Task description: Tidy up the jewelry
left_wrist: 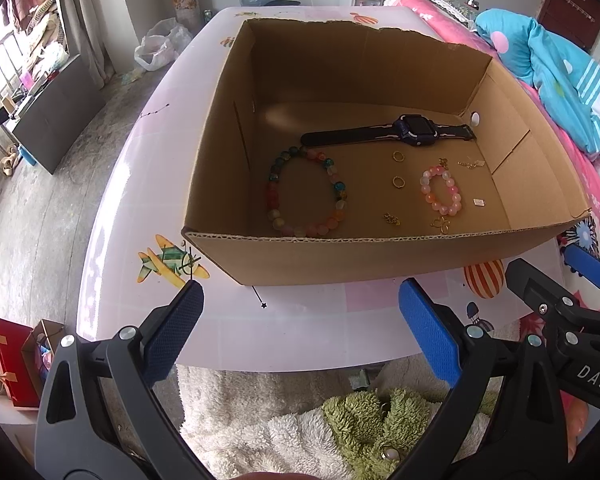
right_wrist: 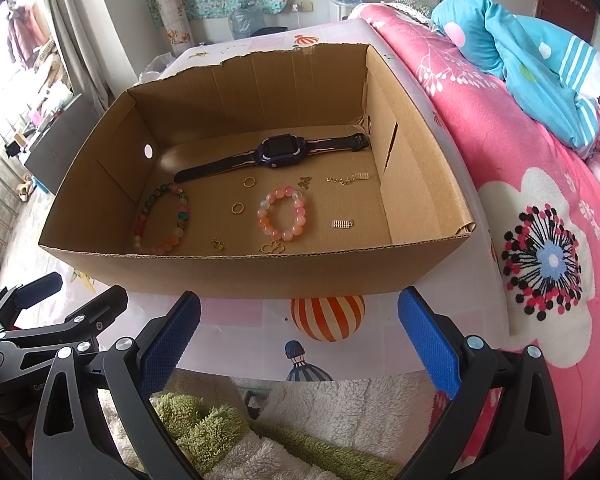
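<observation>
On the bench (left_wrist: 300, 332), seen from the left wrist, a cardboard box (left_wrist: 380, 256) stands with its top cut away, and all the jewelry lies on its floor. A dark watch (left_wrist: 414, 128) lies stretched out toward the back. A large multicolored bead bracelet (left_wrist: 274, 184) lies at the left and a smaller pink bead bracelet (left_wrist: 456, 200) at the right. Two gold rings (left_wrist: 398, 182) sit between the bracelets, apart from each other, and small gold charms (left_wrist: 392, 219) lie near the front wall. The left gripper (left_wrist: 300, 328) hangs in front of the box with its jaws spread wide, holding nothing. The right gripper (left_wrist: 580, 276) shows at the right edge, just beside it.

From the right wrist, the same spread shows. A thin gold chain (right_wrist: 342, 180) lies near the right wall and a small silver clasp piece (right_wrist: 342, 223) in front of it. The right gripper (right_wrist: 300, 328) is also wide open and empty, outside the front wall.

Everything sitting in the box fits either a finished sort or a box of pieces yet to be laid out. Any pick in there calls for reaching over the front wall from above. The rings and charms are flat and tiny, so I judge that fingertips must close low against the cardboard. The bracelets are easier, pinched across a few beads.
</observation>
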The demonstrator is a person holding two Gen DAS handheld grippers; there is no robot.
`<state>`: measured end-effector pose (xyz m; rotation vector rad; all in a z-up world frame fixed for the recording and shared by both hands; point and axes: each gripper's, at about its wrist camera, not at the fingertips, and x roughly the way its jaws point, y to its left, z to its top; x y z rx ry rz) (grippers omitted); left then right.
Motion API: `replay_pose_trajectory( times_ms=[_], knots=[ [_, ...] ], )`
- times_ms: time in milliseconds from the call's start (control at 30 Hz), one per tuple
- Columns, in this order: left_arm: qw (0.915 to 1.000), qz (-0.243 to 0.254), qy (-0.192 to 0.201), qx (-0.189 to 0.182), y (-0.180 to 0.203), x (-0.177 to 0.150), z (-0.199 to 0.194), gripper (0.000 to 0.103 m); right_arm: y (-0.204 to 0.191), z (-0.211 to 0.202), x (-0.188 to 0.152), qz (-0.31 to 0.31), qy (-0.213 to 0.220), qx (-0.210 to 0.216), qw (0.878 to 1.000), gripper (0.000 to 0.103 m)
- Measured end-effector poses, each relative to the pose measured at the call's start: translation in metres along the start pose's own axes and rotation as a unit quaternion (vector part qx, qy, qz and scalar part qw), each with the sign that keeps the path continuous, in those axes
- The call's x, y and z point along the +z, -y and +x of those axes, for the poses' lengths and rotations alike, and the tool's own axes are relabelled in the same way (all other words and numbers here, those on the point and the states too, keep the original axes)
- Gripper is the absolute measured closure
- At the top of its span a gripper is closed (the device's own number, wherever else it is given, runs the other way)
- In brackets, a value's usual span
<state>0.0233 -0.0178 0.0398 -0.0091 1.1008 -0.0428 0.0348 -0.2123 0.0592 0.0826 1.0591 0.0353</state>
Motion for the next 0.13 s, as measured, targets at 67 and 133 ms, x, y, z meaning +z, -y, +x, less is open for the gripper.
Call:
replay_pose_trajectory(
  times_ms=[67, 133],
  knots=[
    [1.0000, 0.000, 0.000, 0.000, -0.0003, 0.0000, 0.0000, 0.008, 0.0000, 0.0002, 0.0000, 0.000, 0.000, 0.000, 1.000, 0.007],
    [1.0000, 0.001, 0.000, -0.001, -0.0003, 0.0006, 0.0001, 0.008, 0.0001, 0.0000, 0.0005, 0.001, 0.000, 0.000, 1.000, 0.007]
  ],
)
